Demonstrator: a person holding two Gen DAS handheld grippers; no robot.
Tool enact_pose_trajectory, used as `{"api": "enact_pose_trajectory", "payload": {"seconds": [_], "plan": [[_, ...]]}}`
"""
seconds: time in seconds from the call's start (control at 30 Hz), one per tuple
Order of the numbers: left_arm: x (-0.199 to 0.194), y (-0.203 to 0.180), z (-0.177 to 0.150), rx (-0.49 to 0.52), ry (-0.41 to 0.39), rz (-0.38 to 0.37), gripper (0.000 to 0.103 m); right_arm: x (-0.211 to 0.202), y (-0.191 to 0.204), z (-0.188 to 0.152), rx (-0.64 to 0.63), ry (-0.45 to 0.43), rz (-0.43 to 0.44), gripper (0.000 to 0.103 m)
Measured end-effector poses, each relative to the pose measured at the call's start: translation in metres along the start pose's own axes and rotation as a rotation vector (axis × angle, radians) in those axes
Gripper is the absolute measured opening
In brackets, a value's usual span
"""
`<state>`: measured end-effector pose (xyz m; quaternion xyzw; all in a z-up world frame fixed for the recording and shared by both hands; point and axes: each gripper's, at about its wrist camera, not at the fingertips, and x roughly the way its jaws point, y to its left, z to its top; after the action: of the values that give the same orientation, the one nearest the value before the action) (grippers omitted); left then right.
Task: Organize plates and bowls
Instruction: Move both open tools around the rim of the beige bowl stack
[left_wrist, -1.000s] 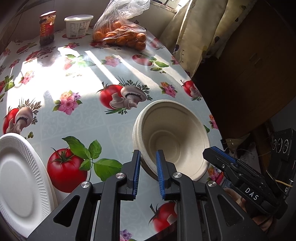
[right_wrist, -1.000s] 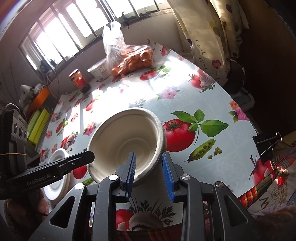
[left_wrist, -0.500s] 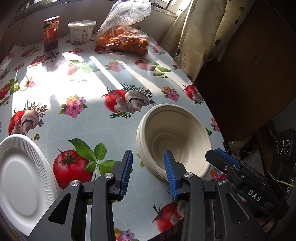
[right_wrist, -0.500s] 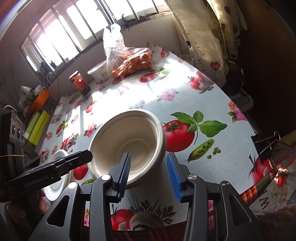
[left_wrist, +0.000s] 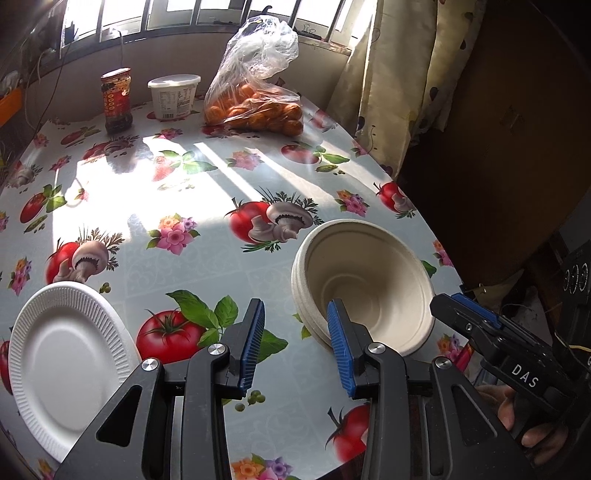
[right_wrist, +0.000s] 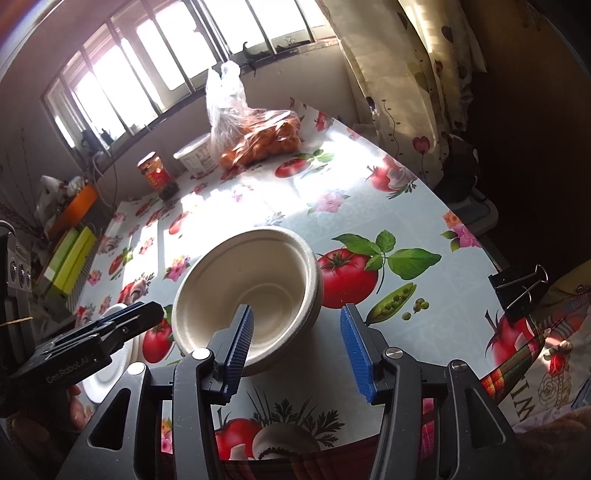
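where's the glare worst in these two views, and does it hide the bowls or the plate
Left wrist view: sunlight stripes wash out the tablecloth print mid-table; the stacked bowls and white plate sit in even shade, sharp. Right wrist view: windows blown out, a bright patch bleaches the cloth just behind the bowls, whose rim stays readable; the plate is mostly hidden behind the left gripper. Both bend straight lines at the edges.

Home dining corner. Bench (left_wrist: 207, 258) under an oilcloth printed with tomatoes, mushrooms and flowers. On it: bag of oranges (left_wrist: 255, 107), sauce jar (left_wrist: 117, 99), lidded white tub (left_wrist: 173, 96), paper plate (left_wrist: 66, 358), stacked paper bowls (left_wrist: 362, 288). Barred window (right_wrist: 147, 74) with sill clutter; patterned curtain (left_wrist: 399, 85) at the side.
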<state>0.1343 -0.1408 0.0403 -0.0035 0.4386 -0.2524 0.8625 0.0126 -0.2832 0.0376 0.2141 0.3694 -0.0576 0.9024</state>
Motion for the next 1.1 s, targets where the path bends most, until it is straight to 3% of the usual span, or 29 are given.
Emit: {"api": "enact_pose_trajectory", "payload": {"seconds": [0.37,0.77,1.1], "plan": [[-0.009,0.002,-0.014,0.019,-0.054,0.100,0.037,-0.005,-0.007,-0.004,0.013,-0.032,0.015,0.053],[-0.006,0.002,-0.023,0.021,-0.056,0.102,0.037,-0.009,-0.009,-0.012,-0.049,-0.093,0.002,0.058],[0.001,0.003,-0.024,0.050,-0.054,0.157,0.037,-0.006,-0.020,-0.013,-0.043,-0.108,0.023,0.063]]}}
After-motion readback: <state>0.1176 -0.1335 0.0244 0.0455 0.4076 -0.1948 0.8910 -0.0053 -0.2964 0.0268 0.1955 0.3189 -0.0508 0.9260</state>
